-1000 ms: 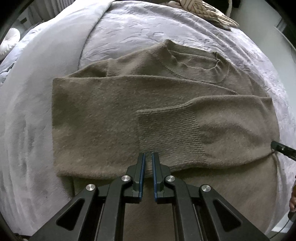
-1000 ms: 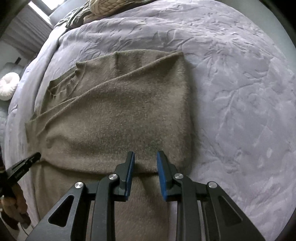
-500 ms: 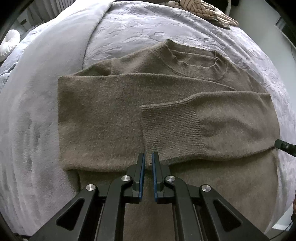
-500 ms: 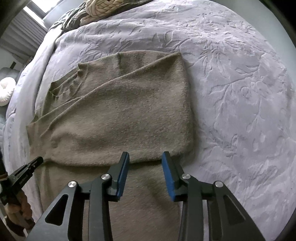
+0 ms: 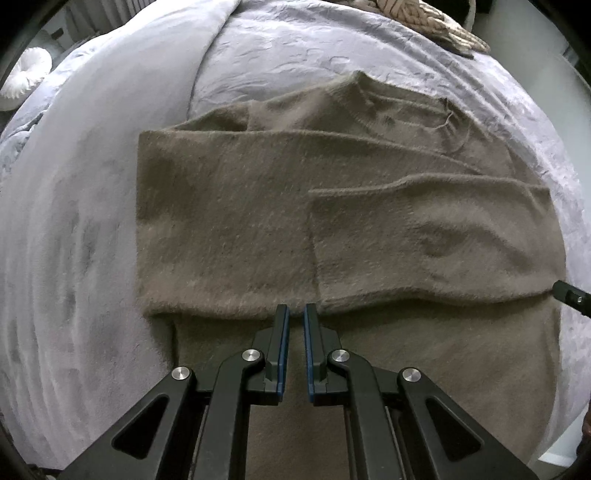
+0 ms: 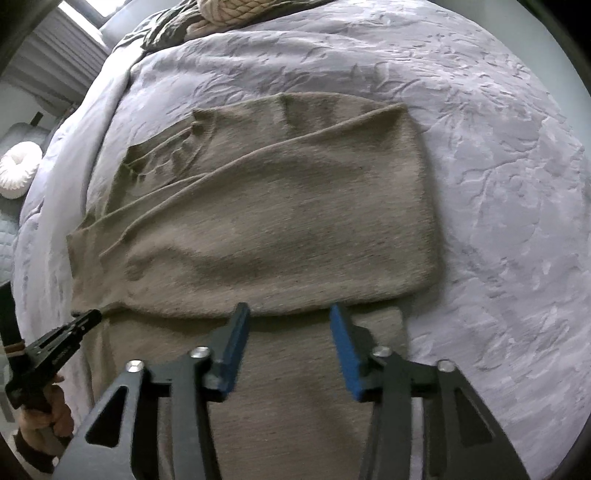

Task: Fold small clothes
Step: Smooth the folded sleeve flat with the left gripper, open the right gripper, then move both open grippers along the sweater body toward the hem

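A brown knitted sweater (image 5: 229,206) lies flat on the bed, neckline (image 5: 406,107) at the far side, both sleeves folded across the chest. The right sleeve's cuff (image 5: 369,240) lies on top. My left gripper (image 5: 295,310) is shut with nothing between its pads, its tips at the near edge of the folded sleeves. It appears from the side in the right wrist view as the left gripper (image 6: 92,315). My right gripper (image 6: 289,310) hovers over the sweater (image 6: 277,229) with its jaws opening and nothing between them. One of its fingertips (image 5: 569,297) shows in the left wrist view.
A lilac embossed bedspread (image 6: 498,184) covers the bed around the sweater. A beige cable-knit item (image 5: 424,18) lies at the far edge. A white round cushion (image 6: 18,170) sits off the bed's left side. A hand (image 6: 55,413) holds the left gripper.
The right gripper's jaws have spread wider and it has drawn back a little from the folded sleeve's edge. The left gripper stays shut and has hardly moved.
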`<state>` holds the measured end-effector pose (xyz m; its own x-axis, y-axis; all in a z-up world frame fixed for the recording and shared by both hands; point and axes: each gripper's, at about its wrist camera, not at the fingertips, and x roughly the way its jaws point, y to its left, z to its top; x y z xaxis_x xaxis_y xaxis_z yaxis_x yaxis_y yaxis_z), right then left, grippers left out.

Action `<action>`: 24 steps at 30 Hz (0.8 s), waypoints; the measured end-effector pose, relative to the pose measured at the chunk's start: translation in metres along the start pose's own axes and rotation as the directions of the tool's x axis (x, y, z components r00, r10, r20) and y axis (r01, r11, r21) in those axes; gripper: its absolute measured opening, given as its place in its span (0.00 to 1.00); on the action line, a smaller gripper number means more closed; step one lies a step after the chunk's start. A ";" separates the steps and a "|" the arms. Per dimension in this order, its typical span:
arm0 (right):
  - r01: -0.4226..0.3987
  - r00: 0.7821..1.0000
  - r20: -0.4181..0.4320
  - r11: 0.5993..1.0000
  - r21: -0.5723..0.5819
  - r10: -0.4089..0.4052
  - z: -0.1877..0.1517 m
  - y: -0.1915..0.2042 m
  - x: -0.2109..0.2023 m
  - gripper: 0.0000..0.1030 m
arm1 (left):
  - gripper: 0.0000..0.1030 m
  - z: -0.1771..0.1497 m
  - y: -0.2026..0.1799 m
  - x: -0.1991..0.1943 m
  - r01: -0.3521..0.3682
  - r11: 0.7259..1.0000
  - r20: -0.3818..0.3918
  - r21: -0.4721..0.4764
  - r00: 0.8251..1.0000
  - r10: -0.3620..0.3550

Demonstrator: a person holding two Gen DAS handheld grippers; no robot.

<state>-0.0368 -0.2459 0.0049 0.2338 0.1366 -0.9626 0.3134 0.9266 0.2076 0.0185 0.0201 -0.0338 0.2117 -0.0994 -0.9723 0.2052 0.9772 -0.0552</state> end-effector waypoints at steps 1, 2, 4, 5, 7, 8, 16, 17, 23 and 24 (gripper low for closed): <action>-0.004 1.000 0.001 1.000 -0.003 0.004 -0.001 0.003 0.000 0.52 | 0.08 -0.001 0.001 0.000 -0.006 1.000 0.000 -0.001 1.000 0.006; -0.007 1.000 0.001 1.000 -0.006 0.007 -0.002 0.005 -0.001 0.52 | 0.08 -0.002 0.001 0.000 -0.008 1.000 -0.002 -0.004 1.000 0.008; -0.011 1.000 0.000 1.000 -0.010 0.011 -0.004 0.009 -0.001 0.52 | 0.09 -0.004 0.003 0.001 -0.010 1.000 -0.008 -0.012 1.000 0.010; -0.013 1.000 -0.002 1.000 -0.012 0.013 -0.005 0.010 -0.001 0.52 | 0.09 -0.004 0.003 0.001 -0.015 1.000 -0.010 -0.016 1.000 0.015; -0.015 1.000 -0.004 1.000 -0.015 0.015 -0.007 0.013 -0.002 0.54 | 0.09 -0.006 0.004 0.002 -0.024 0.999 -0.016 -0.024 1.000 0.024; -0.015 1.000 -0.004 1.000 -0.017 0.015 -0.008 0.015 -0.002 0.56 | 0.09 -0.006 0.005 0.002 -0.025 0.999 -0.018 -0.023 1.000 0.025; -0.022 1.000 -0.004 0.999 -0.024 0.022 -0.015 0.024 -0.002 0.57 | 0.99 -0.009 0.003 0.001 -0.087 0.996 -0.012 -0.023 0.996 0.087; -0.023 1.000 -0.004 0.999 -0.025 0.023 -0.016 0.025 -0.002 0.57 | 0.99 -0.009 0.003 0.000 -0.083 0.996 -0.007 -0.017 0.997 0.082; -0.028 1.000 -0.005 0.999 -0.026 0.028 -0.020 0.030 -0.002 0.64 | 0.99 -0.010 0.010 -0.001 -0.095 0.995 0.020 -0.024 0.995 0.095; -0.029 1.000 -0.003 0.999 -0.029 0.029 -0.021 0.032 -0.002 0.64 | 0.99 -0.009 0.011 -0.001 -0.100 0.995 0.020 -0.027 0.995 0.101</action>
<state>-0.0463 -0.2096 0.0099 0.2400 0.1648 -0.9567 0.2797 0.9320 0.2307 0.0117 0.0328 -0.0358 0.2508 -0.0041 -0.9680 0.1566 0.9870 0.0364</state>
